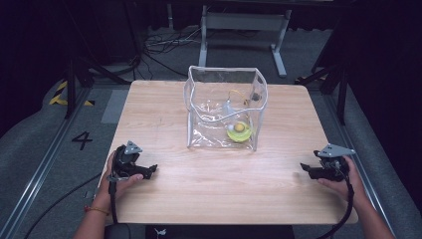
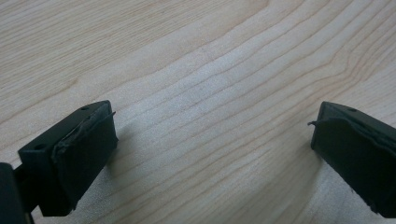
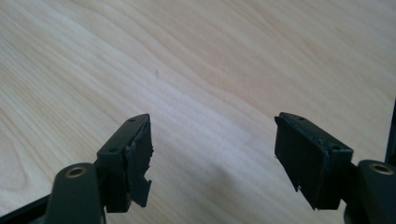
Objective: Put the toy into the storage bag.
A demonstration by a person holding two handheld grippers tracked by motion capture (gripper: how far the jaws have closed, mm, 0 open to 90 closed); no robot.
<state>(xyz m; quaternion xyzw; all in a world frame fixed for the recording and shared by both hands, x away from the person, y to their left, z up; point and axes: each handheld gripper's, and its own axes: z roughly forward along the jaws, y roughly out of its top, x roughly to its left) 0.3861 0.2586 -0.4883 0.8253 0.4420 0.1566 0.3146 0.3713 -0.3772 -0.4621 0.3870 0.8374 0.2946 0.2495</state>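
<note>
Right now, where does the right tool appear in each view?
High view: the right tool rests at the table's right edge, in the person's hand.
Left gripper view: I see the left tool over bare wood.
Right gripper view: its own open jaws rise from the bottom, tool.
Shared landmark: the light wooden table.

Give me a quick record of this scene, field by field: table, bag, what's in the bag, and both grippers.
table: light wood table
bag: clear plastic bag, upright, open at the top, mid-table
bag contents: yellow round thing at the bottom; other small items too unclear to name
left gripper: left gripper low over the near left of the table, open, nothing between its fingers
right gripper: right gripper near the right edge, open, holding nothing
</note>
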